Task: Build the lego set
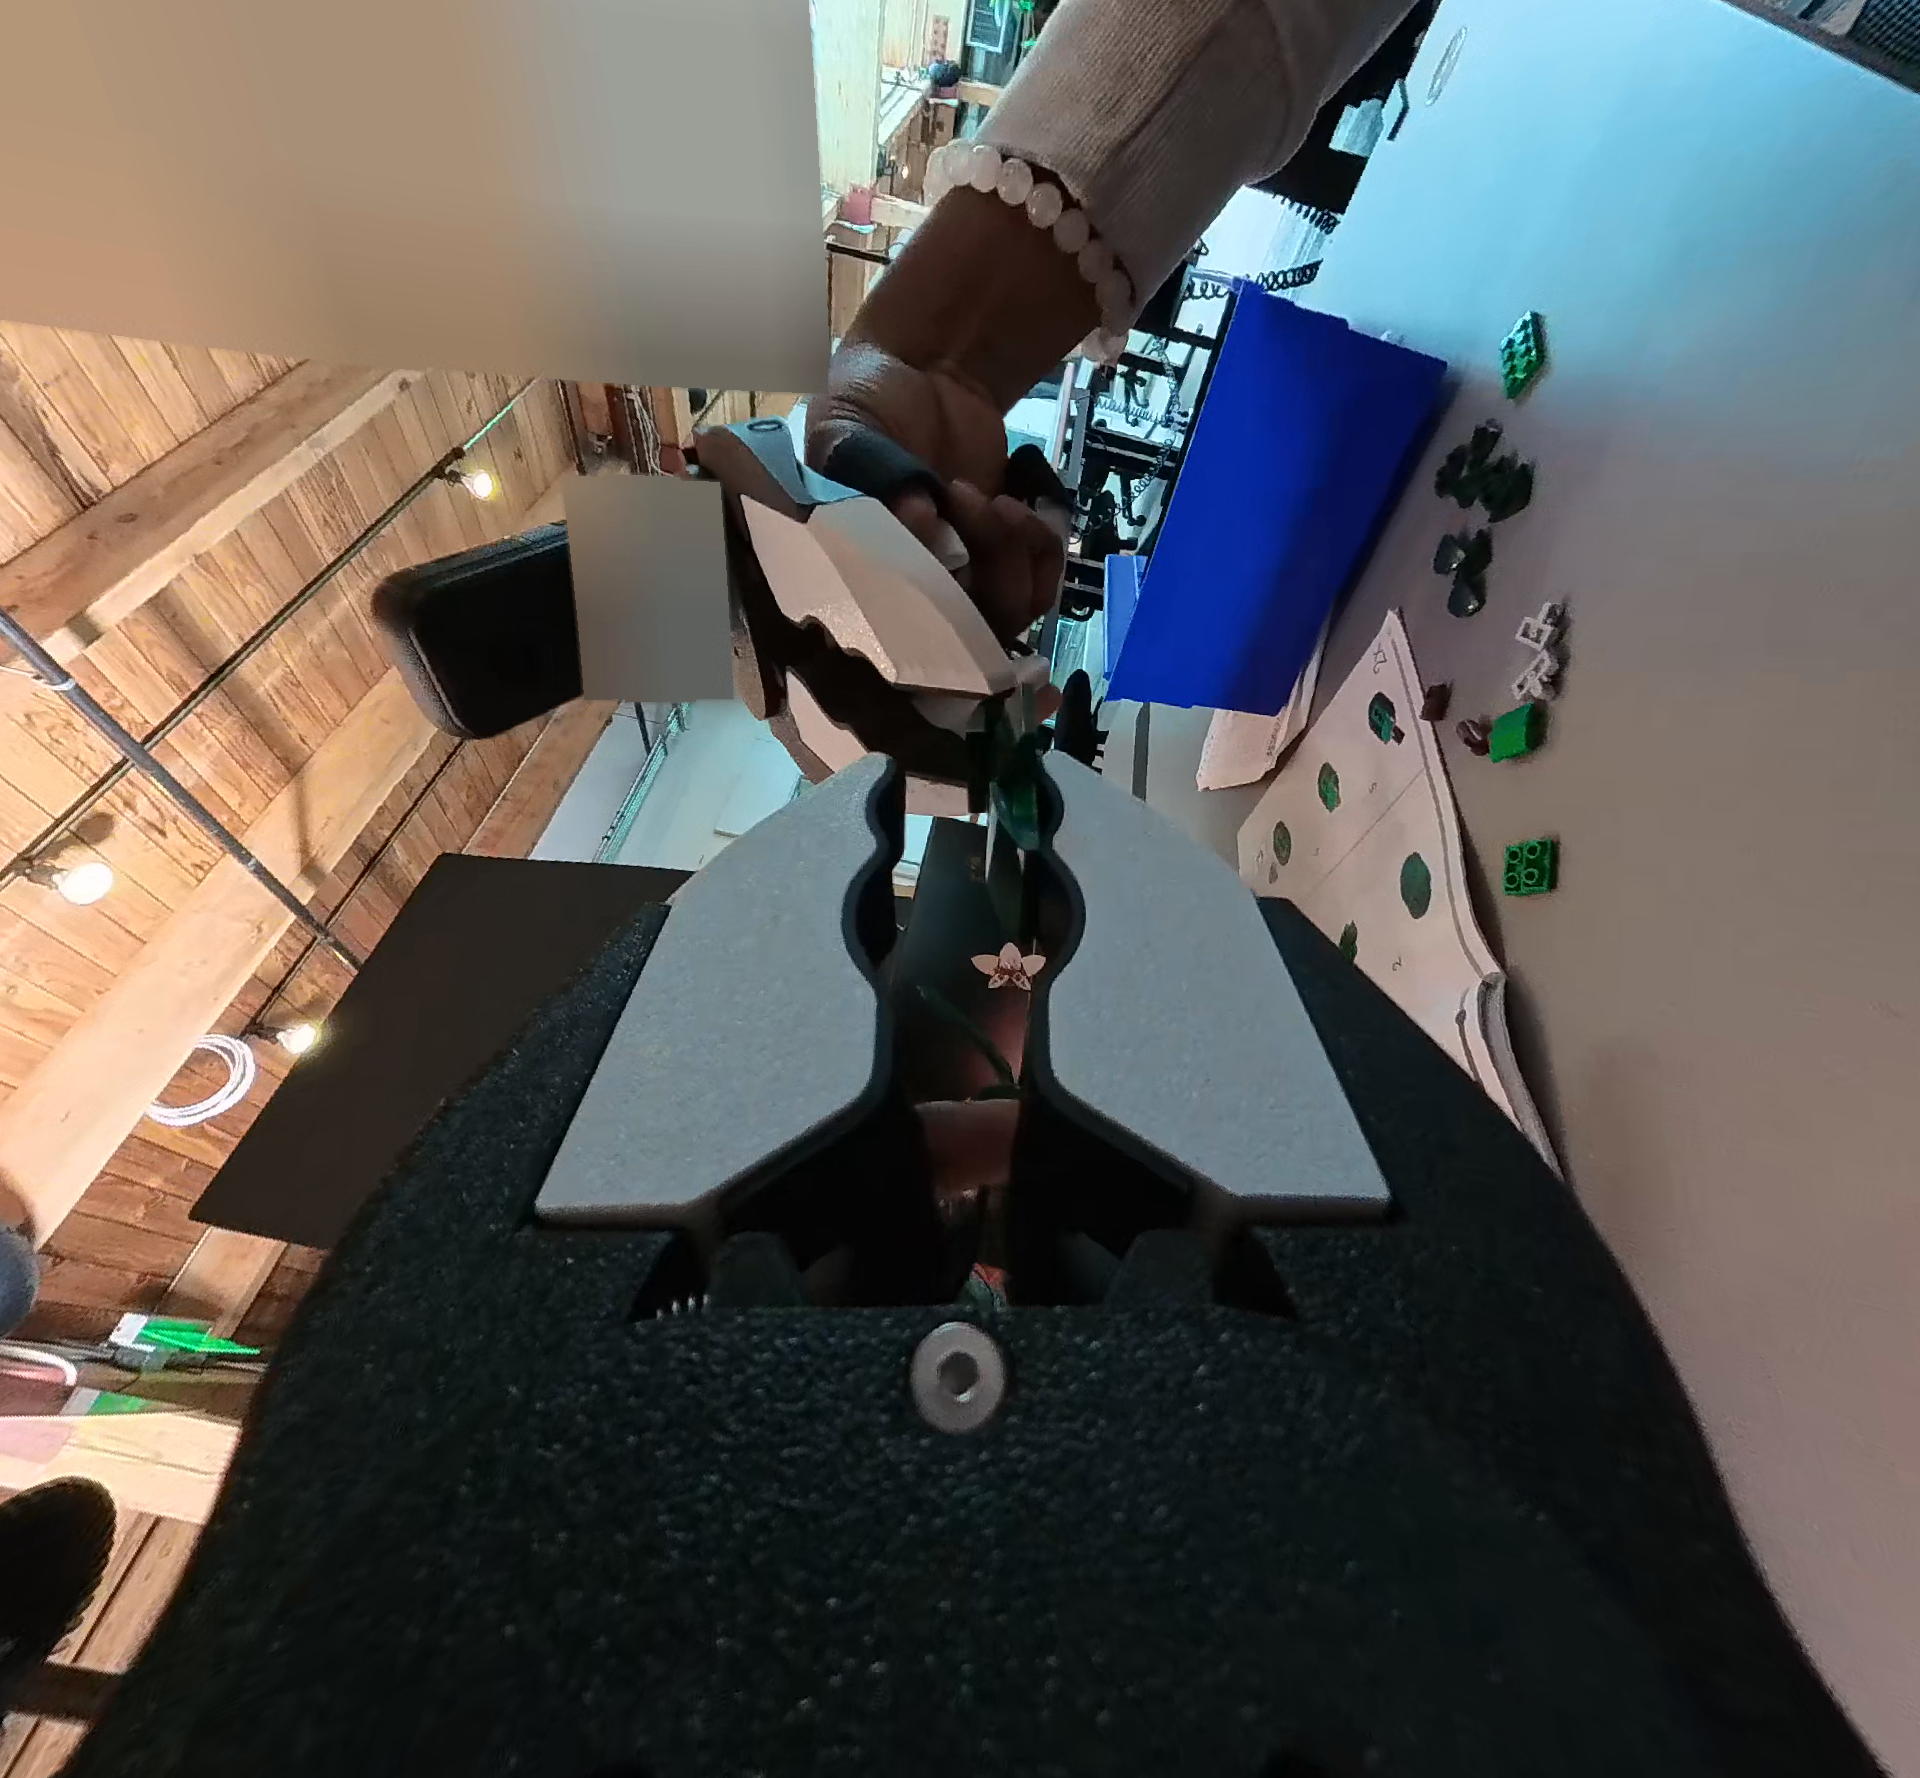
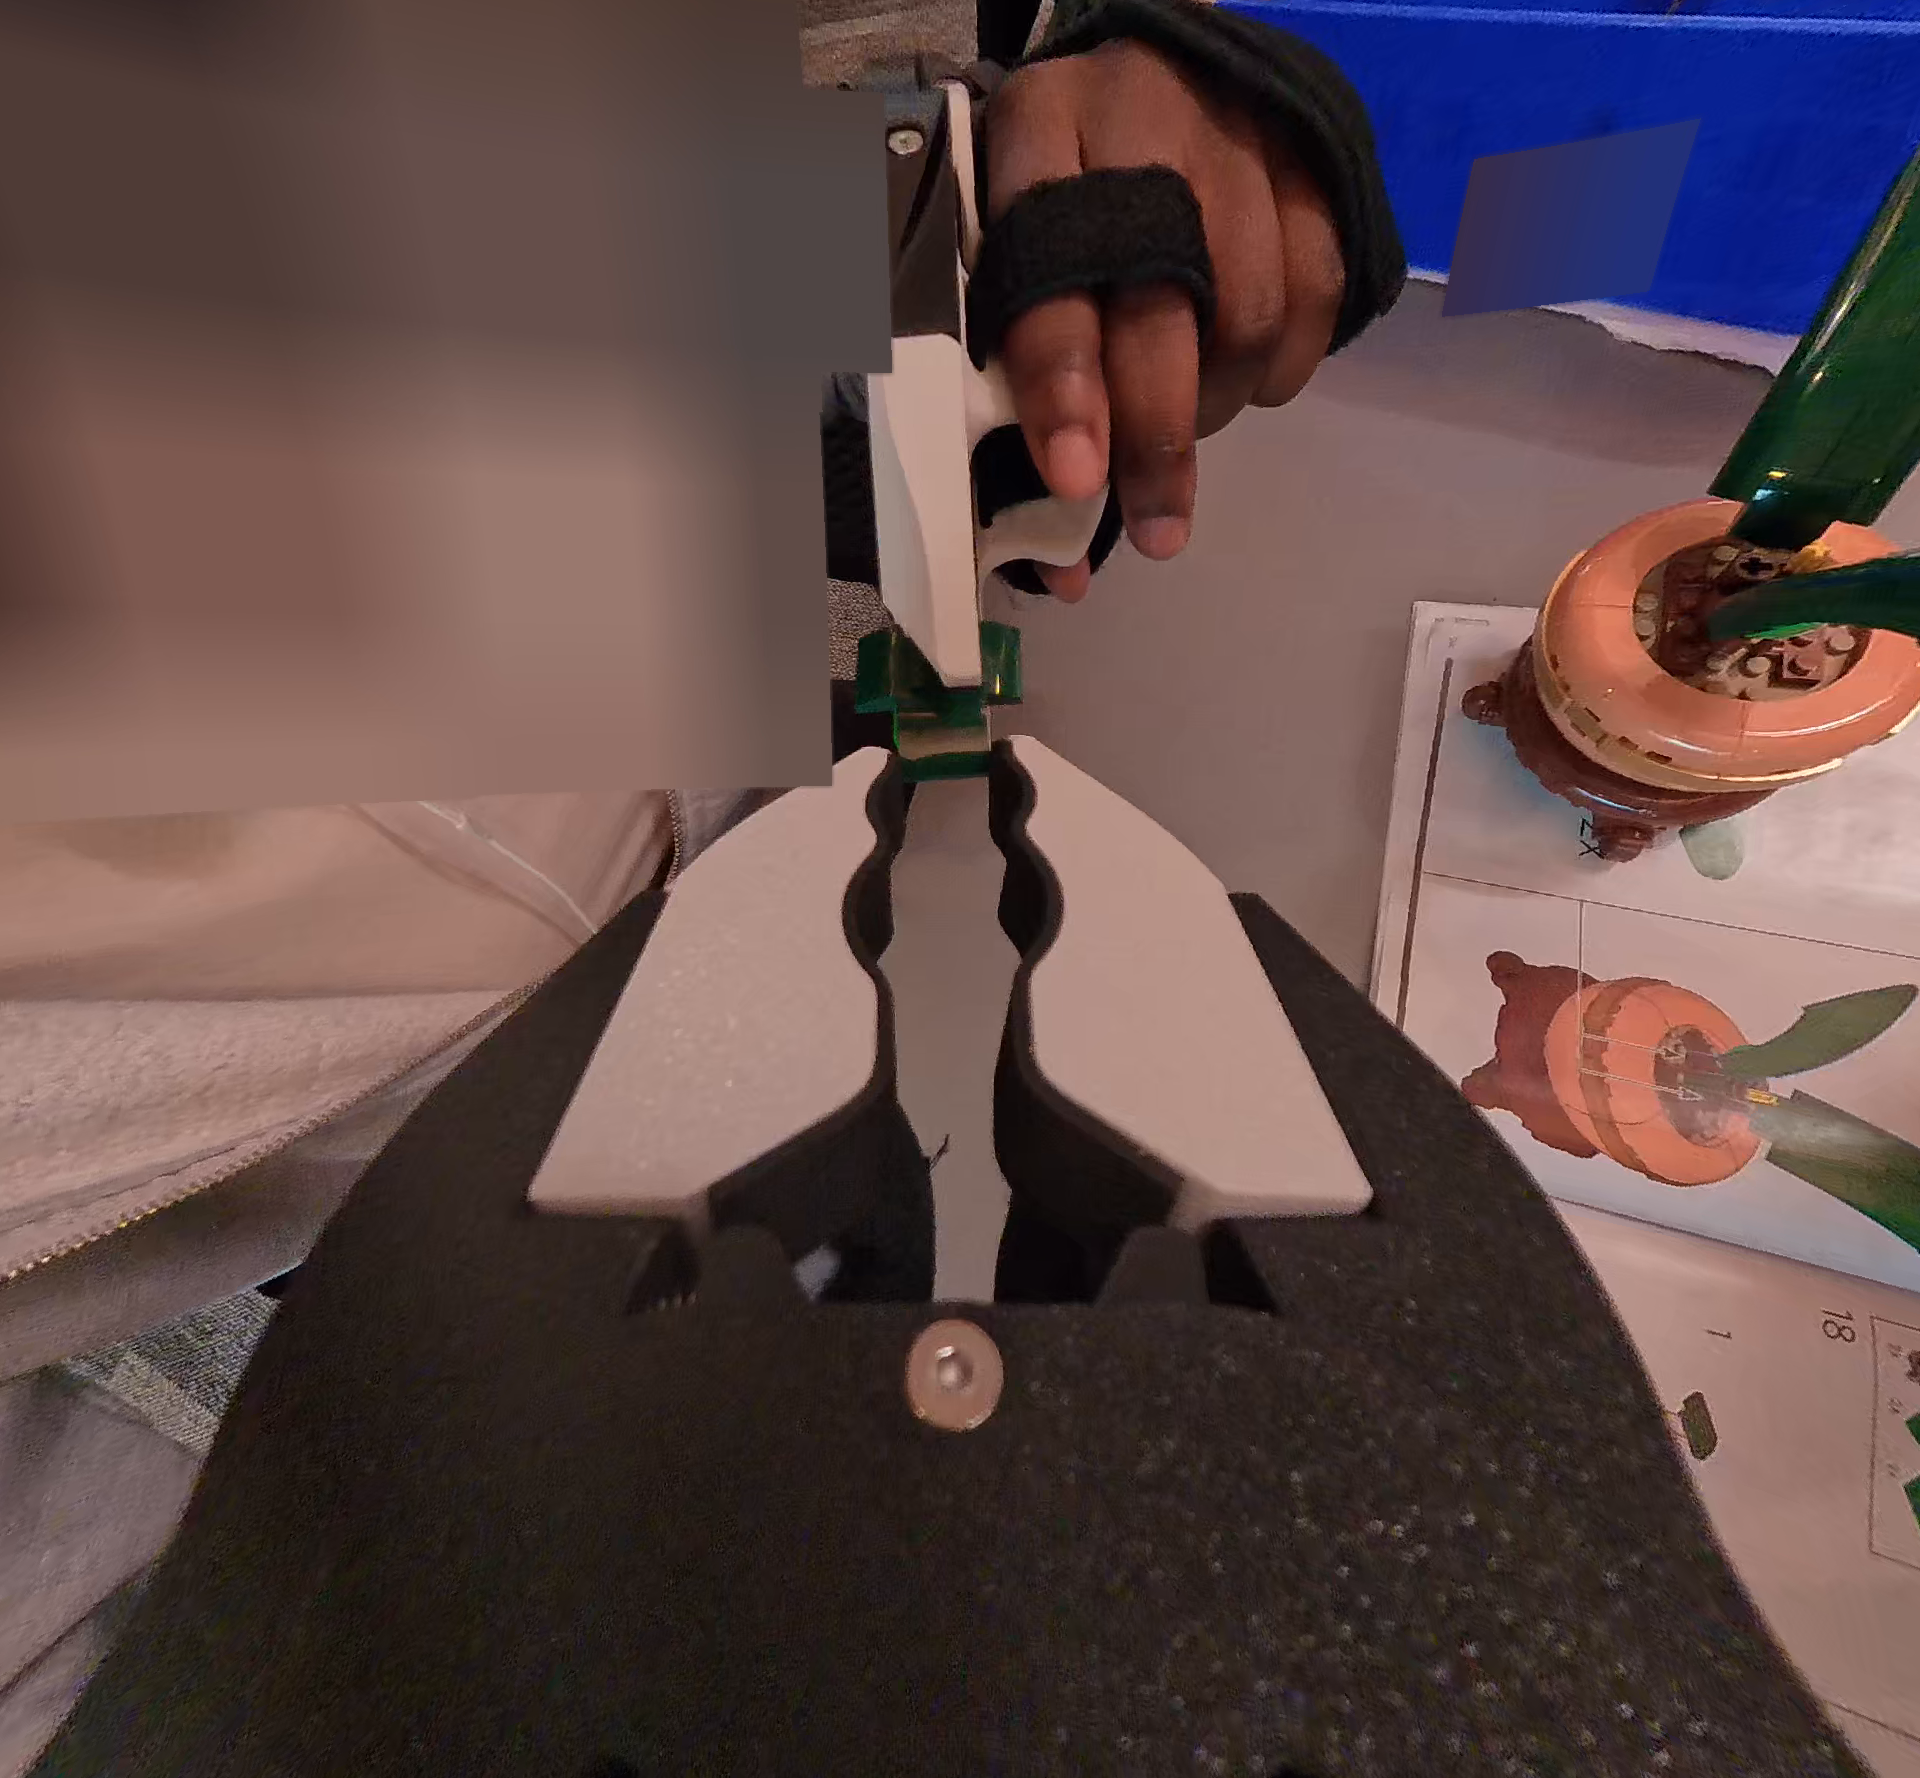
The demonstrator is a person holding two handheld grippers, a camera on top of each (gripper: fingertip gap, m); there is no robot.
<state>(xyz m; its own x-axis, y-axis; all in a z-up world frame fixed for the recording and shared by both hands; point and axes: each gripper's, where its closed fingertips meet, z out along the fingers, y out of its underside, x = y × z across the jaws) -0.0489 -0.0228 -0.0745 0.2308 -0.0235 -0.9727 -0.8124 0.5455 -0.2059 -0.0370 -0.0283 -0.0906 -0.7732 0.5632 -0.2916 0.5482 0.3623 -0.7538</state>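
Both claws are raised off the counter (image 2: 1299,523) and meet tip to tip over a small green piece (image 2: 940,705), so it sits dead ahead of each one, right at the fingertips. The right claw (image 2: 943,760) has its jaws drawn narrow on the lower edge of the piece; the left claw (image 2: 951,663), coming at it from the opposite side, has one pale finger laid across its top, with green tabs showing on either side. From the left claw's own camera, the left claw (image 1: 1023,778) is also nearly closed, with a thin green stem-like piece running lengthwise along the gap between its fingers toward the right claw (image 1: 977,700). I judge the coming move to be a push or a twist along that shared line, since neither hand is nearer than the other. Further off on the counter stands the built pot (image 2: 1704,679) with green leaves, resting on the open instruction booklet (image 2: 1621,949). Beyond it sits a blue bin (image 2: 1558,66). Loose green bricks (image 1: 1527,866) lie well apart.
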